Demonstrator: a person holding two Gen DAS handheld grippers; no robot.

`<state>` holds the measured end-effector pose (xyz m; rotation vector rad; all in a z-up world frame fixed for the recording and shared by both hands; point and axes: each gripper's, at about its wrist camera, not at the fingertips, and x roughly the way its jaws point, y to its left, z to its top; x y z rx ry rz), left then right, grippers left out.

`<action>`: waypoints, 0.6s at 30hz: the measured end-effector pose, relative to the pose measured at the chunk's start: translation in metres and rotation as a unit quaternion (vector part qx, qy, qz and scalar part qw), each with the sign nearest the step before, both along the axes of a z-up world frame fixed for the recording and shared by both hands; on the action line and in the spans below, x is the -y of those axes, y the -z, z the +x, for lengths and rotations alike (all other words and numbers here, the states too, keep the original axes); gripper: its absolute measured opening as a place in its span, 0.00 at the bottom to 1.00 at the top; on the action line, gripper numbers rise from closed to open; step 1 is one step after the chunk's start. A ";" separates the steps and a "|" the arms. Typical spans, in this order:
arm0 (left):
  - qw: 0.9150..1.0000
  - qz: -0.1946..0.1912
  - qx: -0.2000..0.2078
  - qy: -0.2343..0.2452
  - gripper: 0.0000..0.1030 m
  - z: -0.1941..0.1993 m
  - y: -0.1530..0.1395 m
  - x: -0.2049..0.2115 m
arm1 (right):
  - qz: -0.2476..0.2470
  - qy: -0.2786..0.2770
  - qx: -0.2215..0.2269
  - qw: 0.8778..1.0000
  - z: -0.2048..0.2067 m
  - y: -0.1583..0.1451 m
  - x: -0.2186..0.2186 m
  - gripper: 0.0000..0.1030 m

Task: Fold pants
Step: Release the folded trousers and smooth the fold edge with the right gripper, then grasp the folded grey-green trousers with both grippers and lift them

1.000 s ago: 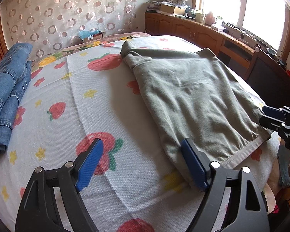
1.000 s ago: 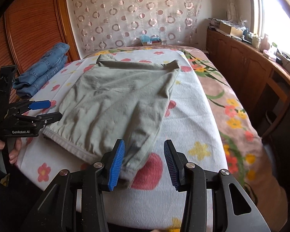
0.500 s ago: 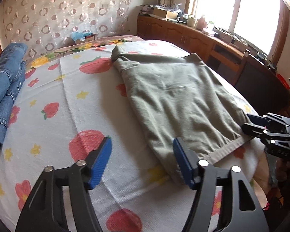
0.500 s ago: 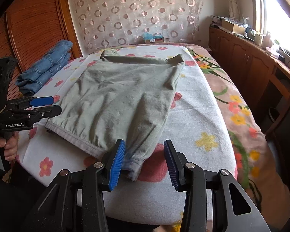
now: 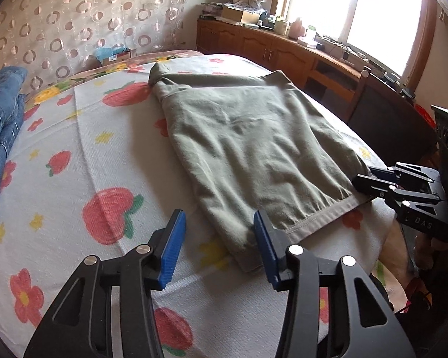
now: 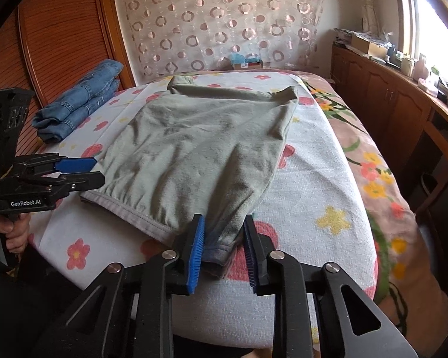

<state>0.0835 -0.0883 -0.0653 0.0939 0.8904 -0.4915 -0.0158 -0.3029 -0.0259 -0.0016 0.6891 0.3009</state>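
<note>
Both grippers closing in on the green pants (image 6: 194,149)! Right gripper (image 6: 224,250) straddles one waistband corner, pads not clamping; left gripper (image 5: 218,247) half-spread around the other.

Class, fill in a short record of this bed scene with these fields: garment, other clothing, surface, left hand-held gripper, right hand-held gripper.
garment: green pants, lying flat
other clothing: jeans, folded by the far edge
surface: flowered bedspread
left hand-held gripper: jaws closing at a near corner of the pants, not yet pinching
right hand-held gripper: jaws closing with the other near corner between them
</note>
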 end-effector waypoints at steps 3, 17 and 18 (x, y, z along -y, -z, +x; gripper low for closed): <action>1.000 -0.004 -0.005 0.009 0.37 -0.003 -0.001 0.003 | 0.005 -0.008 -0.002 1.000 -0.001 0.001 -0.002 0.13; 0.999 -0.026 0.026 0.025 0.04 -0.014 -0.030 0.006 | 0.037 -0.019 0.018 0.999 0.001 -0.010 -0.002 0.06; 0.999 -0.029 0.033 0.025 0.04 -0.015 -0.036 0.005 | 0.041 -0.021 0.023 0.999 0.001 -0.015 -0.002 0.06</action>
